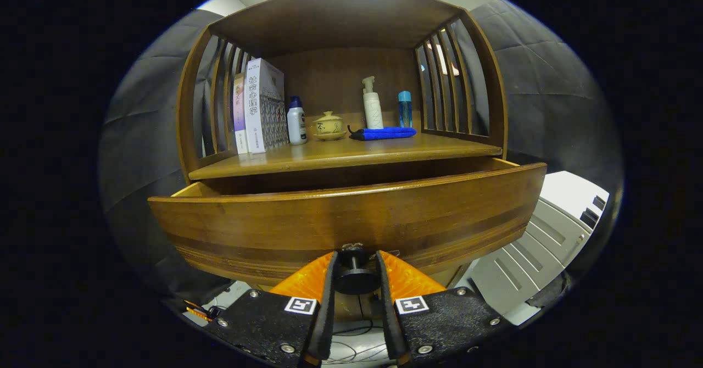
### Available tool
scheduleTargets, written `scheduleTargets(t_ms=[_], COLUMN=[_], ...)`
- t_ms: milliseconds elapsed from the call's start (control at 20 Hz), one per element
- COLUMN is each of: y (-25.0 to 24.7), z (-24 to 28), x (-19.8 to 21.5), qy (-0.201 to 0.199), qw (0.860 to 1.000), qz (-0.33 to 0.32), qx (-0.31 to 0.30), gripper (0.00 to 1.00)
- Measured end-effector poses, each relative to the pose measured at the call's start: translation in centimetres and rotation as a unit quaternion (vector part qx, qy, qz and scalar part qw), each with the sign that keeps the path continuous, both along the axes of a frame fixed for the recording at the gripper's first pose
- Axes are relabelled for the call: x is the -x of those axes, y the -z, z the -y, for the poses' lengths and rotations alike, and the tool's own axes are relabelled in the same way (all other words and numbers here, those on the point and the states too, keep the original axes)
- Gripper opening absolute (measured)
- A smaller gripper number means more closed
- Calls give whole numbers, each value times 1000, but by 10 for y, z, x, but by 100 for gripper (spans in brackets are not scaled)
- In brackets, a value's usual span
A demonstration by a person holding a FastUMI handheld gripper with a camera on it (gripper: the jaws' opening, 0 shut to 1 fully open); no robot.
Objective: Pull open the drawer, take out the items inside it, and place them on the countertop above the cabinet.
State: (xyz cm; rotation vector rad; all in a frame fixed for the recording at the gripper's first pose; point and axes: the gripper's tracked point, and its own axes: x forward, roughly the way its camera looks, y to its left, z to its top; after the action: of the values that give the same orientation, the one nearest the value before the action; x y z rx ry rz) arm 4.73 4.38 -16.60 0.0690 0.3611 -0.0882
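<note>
Wooden drawer stands pulled out, the tool clamped on its dark knob.

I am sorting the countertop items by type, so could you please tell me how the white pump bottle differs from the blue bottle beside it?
The white pump bottle is taller and wider than the blue bottle. The white pump bottle is opaque with a pump nozzle on top; the blue bottle looks translucent with a plain flat cap. Both stand upright at the back of the countertop, behind the folded blue cloth. The gripper holds the drawer knob.
</note>
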Motion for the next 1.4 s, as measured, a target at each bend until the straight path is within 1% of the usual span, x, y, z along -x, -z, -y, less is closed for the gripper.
scheduleTargets(t_ms=[250, 450, 650, 750, 800, 1000, 1050, 1200, 1300, 1400], y=[-1, 0, 0, -12, -24, -89, -101, -122, -121, -109], z=[-2, 1, 0, 0, 4, 22, 26, 34, 34, 30], x=[19, 31, 33, 36, 37, 40, 35, 13, -6, -23], qy=[-6, -1, -5, -11, -6, 35, 43, 67, 77, 79], qw=[1000, 1000, 1000, 1000, 1000, 996, 995, 995, 996, 996], qz=[-5, -7, -11, 0, 16, 78, 83, 71, 40, -7], qx=[9, 5, -3, 4, 11, 12, 15, 30, 35, 44], gripper=[38, 36, 36, 43, 49, 87, 89, 90, 91, 91])
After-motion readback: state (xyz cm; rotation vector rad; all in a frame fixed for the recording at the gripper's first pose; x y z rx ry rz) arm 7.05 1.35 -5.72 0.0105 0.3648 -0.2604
